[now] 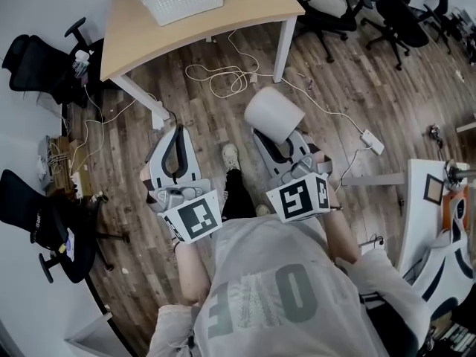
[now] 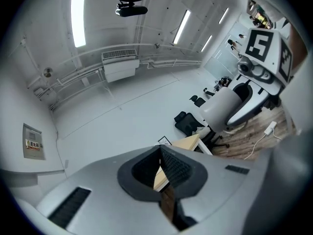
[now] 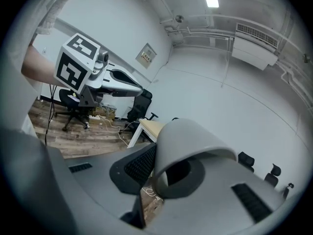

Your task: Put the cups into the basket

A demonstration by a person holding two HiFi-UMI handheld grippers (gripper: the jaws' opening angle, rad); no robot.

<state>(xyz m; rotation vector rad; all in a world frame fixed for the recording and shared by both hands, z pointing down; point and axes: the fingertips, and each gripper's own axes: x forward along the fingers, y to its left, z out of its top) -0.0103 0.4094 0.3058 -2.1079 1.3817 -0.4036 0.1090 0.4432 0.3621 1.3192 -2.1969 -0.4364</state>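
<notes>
Holding one cup [image 1: 272, 114]: the right hand-held gripper [image 1: 281, 141], clenched on the cup's wall near the rim. The cup's body points away from the jaws, toward the far side, and its open mouth faces back at the gripper camera.

- Cup: pale, plain, carried in the air above the wood floor [image 1: 372, 80] and touching nothing but the jaws. No other cup shows in any view.
- Left hand-held gripper [image 1: 177, 136]: jaws closed together on nothing, held level with the right one and just to its left.
- Basket [image 1: 186, 2]: white and perforated, standing upright at the far edge of the surface [image 1: 245, 10], open side up.
- Key relation: the basket lies far and to the left of the cup, well apart from it, with bare floor and the surface's near edge between. The cup's long axis already points roughly that way. The left hand-held gripper is a little nearer the basket sideways, but the right one carries the load.
- Judgement: the step in hand is the carry. The next move calls for a reach forward and leftward over the basket rim before letting go.
- Also present: loose cables [image 1: 219, 76] on the floor.
</notes>
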